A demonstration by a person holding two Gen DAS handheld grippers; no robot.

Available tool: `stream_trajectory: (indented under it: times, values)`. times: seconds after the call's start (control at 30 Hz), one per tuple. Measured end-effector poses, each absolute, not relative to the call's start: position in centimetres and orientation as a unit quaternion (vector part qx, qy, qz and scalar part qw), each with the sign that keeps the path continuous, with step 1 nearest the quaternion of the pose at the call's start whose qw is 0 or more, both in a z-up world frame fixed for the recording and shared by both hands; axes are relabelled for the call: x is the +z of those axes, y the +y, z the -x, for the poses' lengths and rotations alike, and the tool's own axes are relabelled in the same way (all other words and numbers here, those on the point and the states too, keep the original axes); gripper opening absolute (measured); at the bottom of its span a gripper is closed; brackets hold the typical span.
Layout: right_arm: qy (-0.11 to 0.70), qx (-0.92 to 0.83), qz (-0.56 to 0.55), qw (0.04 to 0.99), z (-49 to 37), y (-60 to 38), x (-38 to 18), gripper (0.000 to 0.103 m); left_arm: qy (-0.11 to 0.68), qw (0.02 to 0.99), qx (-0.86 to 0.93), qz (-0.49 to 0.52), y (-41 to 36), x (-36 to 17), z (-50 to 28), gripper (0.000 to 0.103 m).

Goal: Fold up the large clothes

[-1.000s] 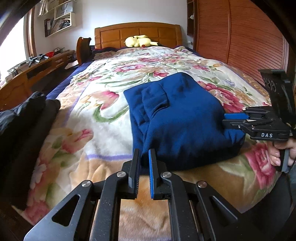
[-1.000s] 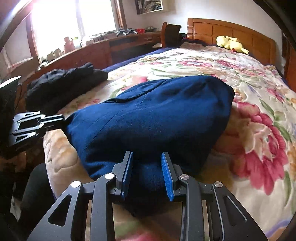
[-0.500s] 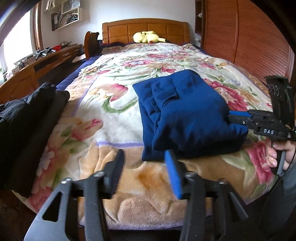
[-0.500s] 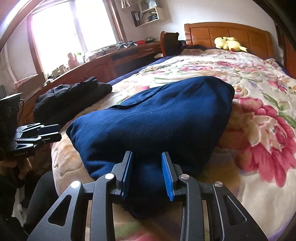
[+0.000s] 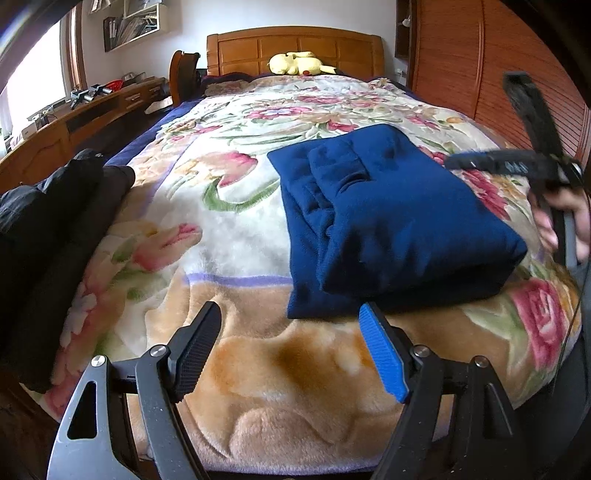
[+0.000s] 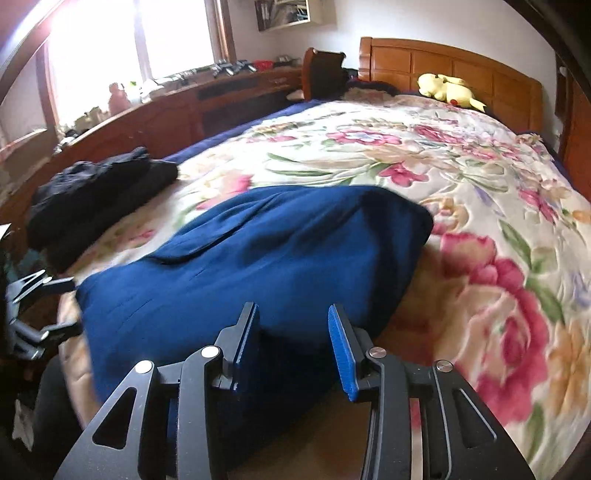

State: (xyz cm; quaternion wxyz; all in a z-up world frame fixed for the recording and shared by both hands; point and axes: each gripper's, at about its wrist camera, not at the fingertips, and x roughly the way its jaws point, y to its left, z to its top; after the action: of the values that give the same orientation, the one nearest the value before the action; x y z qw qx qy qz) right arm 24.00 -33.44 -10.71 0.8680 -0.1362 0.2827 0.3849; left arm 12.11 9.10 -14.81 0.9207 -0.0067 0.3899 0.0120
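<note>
Blue garment (image 5: 391,221) lies folded mid-frame on the bed (image 5: 229,229); left gripper (image 5: 291,350) and right gripper (image 6: 293,345) have just spread their jaws, releasing it.

right gripper (image 5: 456,161): motion-blurred in the left wrist view; its jaws cannot be made out there
hand (image 5: 565,218): blurred, cut off by the right edge
left gripper (image 6: 61,285): only part shows at the left edge of the right wrist view
dark clothes (image 5: 48,221): cut off by the left edge
sweater (image 6: 258,266): near end hidden behind the right gripper's fingers (image 6: 246,339)
shelf items (image 5: 125,22): too small to tell
</note>
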Motion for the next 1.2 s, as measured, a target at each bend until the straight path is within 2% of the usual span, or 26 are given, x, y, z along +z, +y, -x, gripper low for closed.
stream_trajectory:
  times: [0.13, 0.2, 0.23, 0.3, 0.4, 0.47, 0.7, 0.9, 1.07, 1.13, 1.2]
  values:
    - [0.329, 0.370, 0.139, 0.858, -28.9, -31.2, -11.8, 0.046, 0.392, 0.920, 0.012, 0.010, 9.4, -15.0, -12.4, 0.078]
    - [0.344, 0.362, 0.152, 0.853, -30.5, -29.8, -12.8, 0.056, 0.392, 0.920, 0.014, 0.004, 9.5, -15.2, -12.6, 0.078]
    - [0.346, 0.360, 0.150, 0.853, -31.2, -29.4, -13.3, 0.058, 0.392, 0.920, 0.014, 0.004, 9.5, -15.2, -12.8, 0.078]
    - [0.343, 0.359, 0.140, 0.857, -31.9, -29.0, -13.7, 0.070, 0.391, 0.920, 0.014, 0.006, 9.6, -15.4, -13.1, 0.078]
    - [0.325, 0.367, 0.113, 0.864, -32.6, -29.5, -14.7, 0.081, 0.389, 0.921, 0.011, 0.009, 9.6, -15.5, -13.4, 0.078]
    - [0.337, 0.376, 0.087, 0.859, -33.3, -30.4, -15.5, 0.083, 0.389, 0.921, 0.007, 0.004, 9.3, -15.5, -13.8, 0.077]
    - [0.334, 0.365, 0.086, 0.865, -33.3, -30.5, -15.8, 0.088, 0.391, 0.920, -0.012, 0.007, 8.8, -15.4, -14.5, 0.057]
    - [0.346, 0.367, 0.062, 0.861, -33.4, -31.6, -15.9, 0.093, 0.398, 0.917, -0.012, 0.019, 8.9, -15.6, -14.6, 0.056]
    - [0.356, 0.376, 0.048, 0.854, -33.5, -31.7, -16.1, 0.093, 0.400, 0.916, -0.013, 0.020, 8.6, -15.8, -14.8, 0.056]
    - [0.359, 0.383, 0.044, 0.850, -33.6, -31.7, -16.2, 0.091, 0.403, 0.914, -0.019, 0.027, 8.6, -16.1, -14.9, 0.050]
    - [0.360, 0.396, 0.038, 0.844, -33.5, -31.8, -16.2, 0.083, 0.405, 0.913, -0.024, 0.034, 8.5, -16.3, -15.0, 0.045]
